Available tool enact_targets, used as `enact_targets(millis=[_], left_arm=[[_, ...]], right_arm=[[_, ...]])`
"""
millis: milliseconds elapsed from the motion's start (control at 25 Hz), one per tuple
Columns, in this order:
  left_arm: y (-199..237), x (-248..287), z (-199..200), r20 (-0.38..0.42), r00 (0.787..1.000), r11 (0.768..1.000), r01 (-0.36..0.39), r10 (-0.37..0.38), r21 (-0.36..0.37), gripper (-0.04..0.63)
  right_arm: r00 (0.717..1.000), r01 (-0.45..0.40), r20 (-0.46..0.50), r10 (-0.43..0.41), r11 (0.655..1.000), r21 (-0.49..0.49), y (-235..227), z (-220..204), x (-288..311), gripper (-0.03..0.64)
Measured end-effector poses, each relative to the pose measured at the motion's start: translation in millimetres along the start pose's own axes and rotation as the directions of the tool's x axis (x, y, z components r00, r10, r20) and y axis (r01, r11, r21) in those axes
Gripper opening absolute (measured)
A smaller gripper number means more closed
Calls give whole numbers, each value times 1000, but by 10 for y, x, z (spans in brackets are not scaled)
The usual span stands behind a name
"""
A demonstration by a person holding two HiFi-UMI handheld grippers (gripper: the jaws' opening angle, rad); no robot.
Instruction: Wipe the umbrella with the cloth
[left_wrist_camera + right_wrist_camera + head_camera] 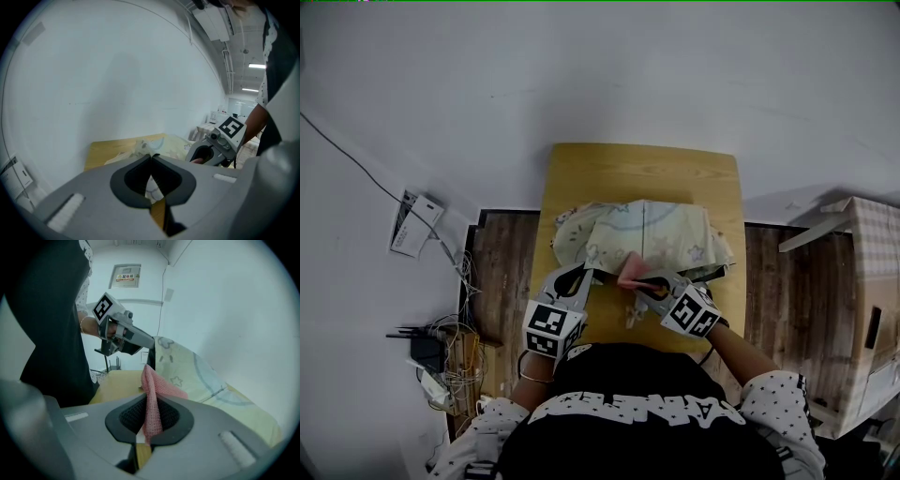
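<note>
Head view: umbrella (652, 230) lies on the surface (581, 169). Left hand-held gripper (584, 273) pinches its near edge; right hand-held gripper (644, 280) clamps the cloth (630, 273). The wipe likely goes best with the fabric held taut and the cloth dragged flat.

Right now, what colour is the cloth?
Pink; the cloth shows best in the right gripper view.

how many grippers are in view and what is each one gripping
2. The left gripper, at the near left of the table, is shut on the edge of the umbrella. The right gripper, beside it on the right, is shut on the pink cloth. No others show.
</note>
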State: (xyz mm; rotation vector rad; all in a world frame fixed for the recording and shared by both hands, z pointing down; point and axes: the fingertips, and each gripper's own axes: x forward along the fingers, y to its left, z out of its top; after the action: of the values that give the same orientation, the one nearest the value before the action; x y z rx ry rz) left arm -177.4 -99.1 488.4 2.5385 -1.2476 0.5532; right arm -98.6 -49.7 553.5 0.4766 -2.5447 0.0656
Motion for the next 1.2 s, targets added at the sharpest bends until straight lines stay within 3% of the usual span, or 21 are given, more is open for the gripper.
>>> enact_targets(millis=[120,280,680,800,960,1200], left_arm=[[15,5,23,3,1000,1000,-6,6,9,2],[29,-2,42,5,1000,1000,-19,19,15,2],[93,-52,11,4,999,999,-48,48,-12,2],[107,-49,5,3,999,998,-53,53,-17,2],[117,-40,1,2,998,998,-59,59,-23,2],[132,-27,-9,-4,998,998,-62,62,-19,2]], right_arm=[[997,28,73,-30,999,33,-169,197,-148,34],[978,145,150,-148,989,33,-620,427,-378,34],[885,447,130,-448,894,36,-1747,475,-665,34],[889,456,71,-452,890,-34,-1859,359,-595,34],[918,391,-21,-396,912,-125,-1761,124,-437,34],[946,303,-71,-315,942,-142,-1515,-69,-296,34]])
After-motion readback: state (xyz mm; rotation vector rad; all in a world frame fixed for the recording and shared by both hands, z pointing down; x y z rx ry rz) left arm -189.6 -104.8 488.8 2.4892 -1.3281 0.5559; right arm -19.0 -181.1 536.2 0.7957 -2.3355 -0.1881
